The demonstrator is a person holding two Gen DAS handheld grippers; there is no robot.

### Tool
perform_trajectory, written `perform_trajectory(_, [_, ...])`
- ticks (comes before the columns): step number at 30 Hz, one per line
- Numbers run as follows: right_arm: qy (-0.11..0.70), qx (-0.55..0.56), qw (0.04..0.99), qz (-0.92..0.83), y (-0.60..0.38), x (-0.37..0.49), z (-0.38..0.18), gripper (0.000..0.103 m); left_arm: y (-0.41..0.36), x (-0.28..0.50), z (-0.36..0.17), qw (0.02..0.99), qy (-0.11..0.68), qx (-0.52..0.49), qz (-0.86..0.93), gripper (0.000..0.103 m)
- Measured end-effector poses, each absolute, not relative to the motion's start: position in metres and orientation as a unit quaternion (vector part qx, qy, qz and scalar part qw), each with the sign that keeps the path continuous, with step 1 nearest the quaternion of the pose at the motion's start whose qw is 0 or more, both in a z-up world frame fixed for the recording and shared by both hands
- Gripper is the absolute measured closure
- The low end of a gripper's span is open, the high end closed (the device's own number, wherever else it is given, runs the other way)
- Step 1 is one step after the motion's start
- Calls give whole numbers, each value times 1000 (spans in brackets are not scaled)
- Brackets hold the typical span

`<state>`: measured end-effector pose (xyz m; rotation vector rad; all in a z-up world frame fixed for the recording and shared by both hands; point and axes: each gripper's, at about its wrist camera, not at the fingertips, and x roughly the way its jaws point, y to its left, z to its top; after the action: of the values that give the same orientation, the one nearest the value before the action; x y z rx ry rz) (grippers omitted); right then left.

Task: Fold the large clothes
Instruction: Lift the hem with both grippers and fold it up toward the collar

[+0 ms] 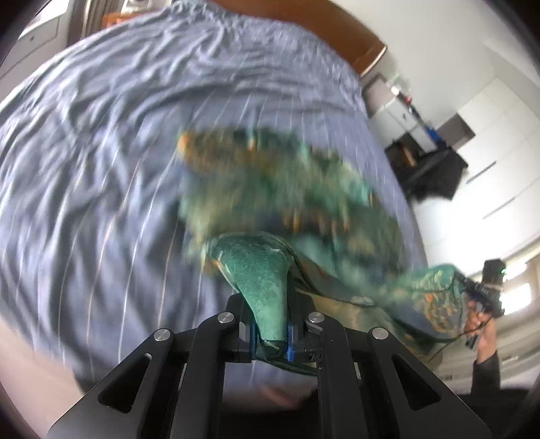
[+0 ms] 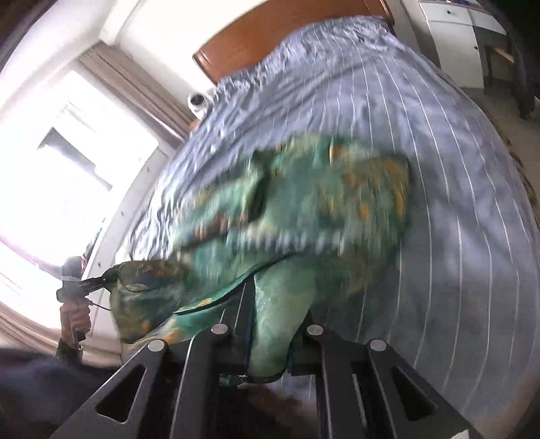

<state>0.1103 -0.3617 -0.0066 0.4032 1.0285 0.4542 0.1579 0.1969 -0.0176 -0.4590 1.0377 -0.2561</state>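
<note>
Two handheld grippers lift one garment above a bed. The left gripper (image 1: 270, 324) has its jaws drawn narrow on a fold of the green patterned garment (image 1: 287, 189); the teal cloth rises in a tongue from between the two fingers. The right gripper (image 2: 268, 337) is likewise closed tight on another part of the same garment (image 2: 337, 202), with pale green cloth bunched between its fingers. Between the two grips the fabric hangs in a loose swag over the bed, its orange and dark markings smeared by motion blur, so the shape of the piece cannot be told.

From the left wrist view, the right gripper (image 1: 486, 290) appears at the far right edge, held by a hand (image 1: 482, 324) in a dark sleeve (image 1: 486, 375), with an end of the garment gathered at its tip. From the right wrist view, the left gripper (image 2: 84, 283) appears at the left edge, held by the other hand (image 2: 76, 320), again with cloth at its tip.

Below lies the blue striped bedsheet (image 1: 101, 152), wrinkled, ending at a brown wooden headboard (image 2: 270, 30). A bright window (image 2: 50, 169) with curtains (image 2: 135, 84) stands on one side of the bed; white cabinets (image 1: 499, 135) stand on the other.
</note>
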Motion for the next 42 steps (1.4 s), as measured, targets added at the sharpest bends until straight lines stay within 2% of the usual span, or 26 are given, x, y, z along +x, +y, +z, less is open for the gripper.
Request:
perform_trajectory(5, [461, 267, 824, 195, -390, 211, -41, 89, 178, 251, -30, 855, 484, -164, -94, 91])
perform_trajectory(7, [463, 294, 818, 172, -400, 242, -66, 89, 172, 280, -43, 857, 486, -151, -77, 87])
perform_trajectory(10, [478, 332, 802, 135, -409, 273, -106, 88, 168, 305, -62, 849, 497, -159, -82, 65])
perform_trajectory(12, [489, 356, 788, 116, -411, 283, -129, 86, 167, 311, -67, 844, 498, -172, -99, 36])
perform_trajectory(13, [494, 364, 782, 110, -413, 286, -134, 84, 169, 309, -64, 850, 489, -172, -97, 29])
perform_trajectory(14, [497, 380, 773, 105, -415, 288, -141, 80, 172, 307, -60, 855, 480, -171, -95, 18])
perform_trajectory(15, [491, 402, 765, 109, -417, 288, -143, 76, 178, 301, -56, 861, 467, -175, -102, 13])
perform_trajectory(16, [479, 421, 761, 118, -419, 283, -143, 62, 181, 296, -51, 863, 458, -180, -111, 12])
perform_trajectory(17, [461, 444, 757, 132, -423, 280, -139, 42, 186, 292, -48, 866, 451, -181, -120, 10])
perform_trajectory(19, [435, 465, 757, 145, -431, 275, -128, 14, 191, 285, -47, 870, 445, -167, -130, 8])
perform_trajectory(22, [424, 433, 783, 140, -435, 272, -108, 13, 179, 286, -63, 868, 466, -111, -133, 9])
perform_trajectory(25, [460, 297, 829, 113, -411, 280, -98, 13, 152, 304, -89, 861, 492, -42, -119, 13])
perform_trajectory(27, [483, 220, 841, 108, -389, 287, -102, 13, 136, 320, -102, 858, 504, -15, -98, 23])
perform_trajectory(29, [494, 175, 846, 99, -369, 297, -110, 13, 127, 335, -114, 853, 516, -13, -78, 29])
perform_trajectory(31, [501, 152, 847, 96, -352, 305, -117, 14, 125, 345, -123, 848, 528, -12, -49, 67])
perform_trajectory(32, [512, 135, 844, 85, -344, 309, -122, 20, 126, 347, -127, 846, 532, -5, -21, 100])
perform_trajectory(33, [521, 113, 843, 67, -338, 311, -126, 32, 129, 346, -129, 846, 533, -10, -4, 102])
perform_trajectory(34, [526, 91, 844, 48, -334, 311, -126, 75, 135, 342, -125, 855, 519, -26, 10, 103])
perform_trajectory(35, [525, 63, 848, 22, -330, 310, -124, 87, 138, 338, -119, 861, 506, -32, 23, 103])
perform_trajectory(42, [391, -35, 919, -24, -306, 301, -47, 89, 152, 346, -59, 895, 438, -60, 52, 103])
